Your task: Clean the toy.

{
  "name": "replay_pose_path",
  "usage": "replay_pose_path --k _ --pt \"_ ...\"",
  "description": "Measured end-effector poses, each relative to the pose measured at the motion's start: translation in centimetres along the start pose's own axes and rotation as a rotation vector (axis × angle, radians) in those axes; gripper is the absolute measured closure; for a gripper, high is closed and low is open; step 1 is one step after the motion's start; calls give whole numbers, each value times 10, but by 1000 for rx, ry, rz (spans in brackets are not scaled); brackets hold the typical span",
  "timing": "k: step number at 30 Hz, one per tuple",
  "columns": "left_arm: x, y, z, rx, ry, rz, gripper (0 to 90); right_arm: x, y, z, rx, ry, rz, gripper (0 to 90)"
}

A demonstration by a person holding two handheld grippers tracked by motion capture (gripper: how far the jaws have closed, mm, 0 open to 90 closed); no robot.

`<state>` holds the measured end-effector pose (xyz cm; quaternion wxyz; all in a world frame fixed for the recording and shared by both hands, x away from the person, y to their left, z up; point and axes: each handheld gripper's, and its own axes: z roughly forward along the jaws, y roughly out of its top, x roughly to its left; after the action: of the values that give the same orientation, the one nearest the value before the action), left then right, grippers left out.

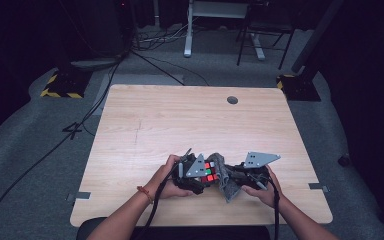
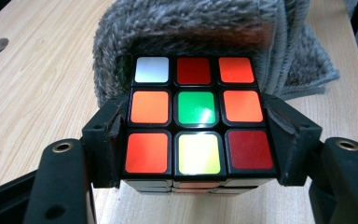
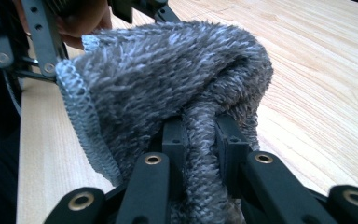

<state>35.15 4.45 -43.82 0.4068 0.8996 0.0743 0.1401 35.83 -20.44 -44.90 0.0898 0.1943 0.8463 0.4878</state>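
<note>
Left tool (image 2: 196, 140) clamps scrambled puzzle cube (image 2: 196, 116) — green centre; right tool (image 3: 204, 140) pinches fuzzy grey cloth (image 3: 168, 79) draped just beyond cube.

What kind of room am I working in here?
Likely a lab or recording studio, not a home: one bare wooden table on grey carpet, cables trailing across the floor, and hazard-striped stand bases against dark surroundings.

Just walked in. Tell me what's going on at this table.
A person at a light wooden table works with a gripper in each hand. The left gripper is clamped on both sides of a black-framed, colour-tiled puzzle cube. The right gripper pinches a bunched fold of a fuzzy grey cloth. The cloth drapes against the far side of the cube, as if to wipe it. Both sit near the table's front edge.
</note>
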Motion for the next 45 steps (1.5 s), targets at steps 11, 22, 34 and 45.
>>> replay_pose_path --k 11,22,34,45 --pt "2 3 -8 -41 -5 -7 333 -2 -6 13 91 10 1 770" --pt "3 5 -16 -92 -4 -19 333 -2 -12 24 185 26 3 766" --pt "-5 4 -2 -25 -34 18 332 0 13 -17 -51 3 -2 770" --pt "-7 3 -1 -20 -32 21 333 6 13 -12 -32 2 -18 771"
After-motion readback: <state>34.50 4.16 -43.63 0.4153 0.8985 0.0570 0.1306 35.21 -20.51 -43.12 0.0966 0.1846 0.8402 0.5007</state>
